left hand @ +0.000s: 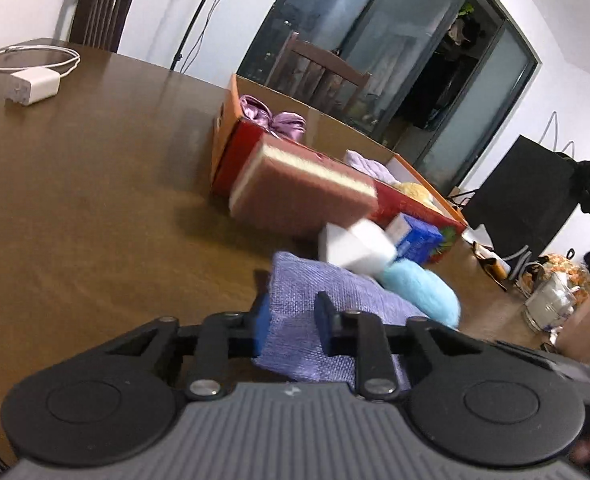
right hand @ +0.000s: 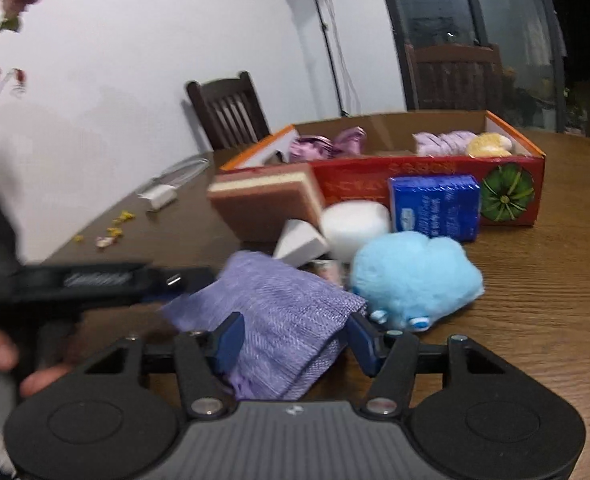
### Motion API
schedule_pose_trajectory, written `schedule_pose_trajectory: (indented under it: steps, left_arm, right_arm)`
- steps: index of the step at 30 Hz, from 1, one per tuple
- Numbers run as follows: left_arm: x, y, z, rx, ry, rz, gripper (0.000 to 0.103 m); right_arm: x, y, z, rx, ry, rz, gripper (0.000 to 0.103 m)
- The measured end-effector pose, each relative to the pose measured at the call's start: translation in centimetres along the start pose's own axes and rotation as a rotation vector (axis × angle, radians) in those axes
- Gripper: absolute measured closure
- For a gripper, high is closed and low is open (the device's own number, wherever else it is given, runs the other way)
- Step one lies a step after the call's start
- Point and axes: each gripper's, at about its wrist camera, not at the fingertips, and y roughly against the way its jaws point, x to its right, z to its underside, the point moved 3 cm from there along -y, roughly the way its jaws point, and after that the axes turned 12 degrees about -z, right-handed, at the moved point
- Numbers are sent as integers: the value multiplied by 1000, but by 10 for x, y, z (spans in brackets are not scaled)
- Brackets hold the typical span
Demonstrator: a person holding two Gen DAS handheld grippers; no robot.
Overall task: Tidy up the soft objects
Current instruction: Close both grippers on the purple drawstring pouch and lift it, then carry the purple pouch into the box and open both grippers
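Note:
A folded purple knit cloth (left hand: 315,292) (right hand: 279,304) lies on the wooden table. My left gripper (left hand: 293,322) is shut on its edge. My right gripper (right hand: 295,338) straddles the cloth's other end, jaws open wider than the cloth. Beyond lie a light blue plush toy (right hand: 411,276) (left hand: 419,292), white foam pieces (right hand: 351,224) (left hand: 359,248), a pink sponge block (right hand: 267,200) (left hand: 303,196) and a blue tissue pack (right hand: 435,208). A red cardboard box (right hand: 423,176) (left hand: 247,148) holds purple satin cloth (right hand: 327,144), a lilac item and a yellow item.
A white charger with cable (left hand: 35,86) (right hand: 163,196) lies on the table's far side. Dark wooden chairs (right hand: 227,108) stand behind the table. Small yellow scraps (right hand: 115,228) lie near the wall. A glass jug (left hand: 547,304) and clutter sit beyond the table's right edge.

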Motion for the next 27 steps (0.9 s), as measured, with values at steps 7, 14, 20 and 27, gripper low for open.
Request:
schedule_pose_trajectory:
  steps: [7,14,20,27]
  left_arm:
    - [16,31,32,-30,57,7,81]
    - [58,75,83,-16,-30,43,70]
    - [76,94,91,19,-84,87,26]
    - [78,82,97,-7,-84,43,56]
  right_arm:
    - [2,10,15,-56,29,-17,85]
    - [-2,77,55,-99,115,-4,83]
    - [8,121,65,-10,79,20,69]
    - [19,114,64,50,7,64,65]
